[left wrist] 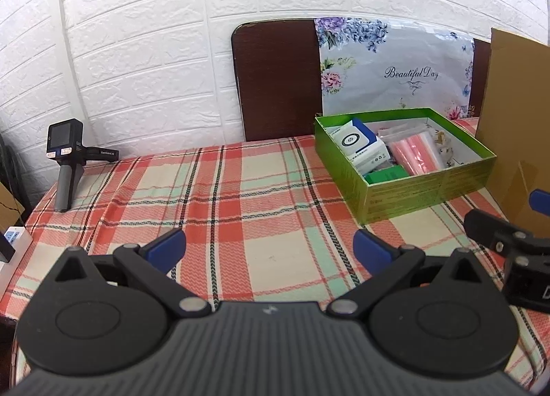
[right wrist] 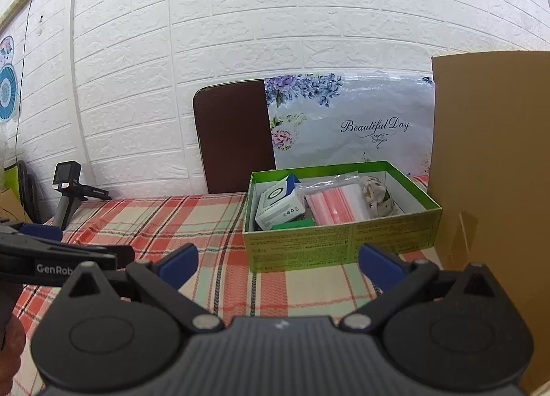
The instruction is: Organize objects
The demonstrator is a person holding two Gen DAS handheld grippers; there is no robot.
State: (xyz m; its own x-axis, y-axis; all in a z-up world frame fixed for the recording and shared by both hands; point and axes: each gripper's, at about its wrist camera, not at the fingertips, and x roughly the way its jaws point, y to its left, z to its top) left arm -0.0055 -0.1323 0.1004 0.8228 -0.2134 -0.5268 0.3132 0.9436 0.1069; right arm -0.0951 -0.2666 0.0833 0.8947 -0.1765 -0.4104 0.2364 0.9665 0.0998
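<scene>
Hovering wide-jawed and holding nothing, left gripper [left wrist: 270, 248] and right gripper [right wrist: 278, 262] face bare plaid tablecloth [left wrist: 240, 196] (green box [left wrist: 429, 186] far right).

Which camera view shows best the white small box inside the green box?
The left wrist view: it looks down on the white small box in the green box. In the right wrist view it appears lower, partly behind the front wall.

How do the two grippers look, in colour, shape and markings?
Both are alike. The left gripper and the right gripper have a ribbed dark grey body, two round black discs, black linkage arms with silver pivot pins, and blue pads on the fingertips. White "GenRob" lettering shows on the left one's side. No cables or sleeves are visible.
</scene>
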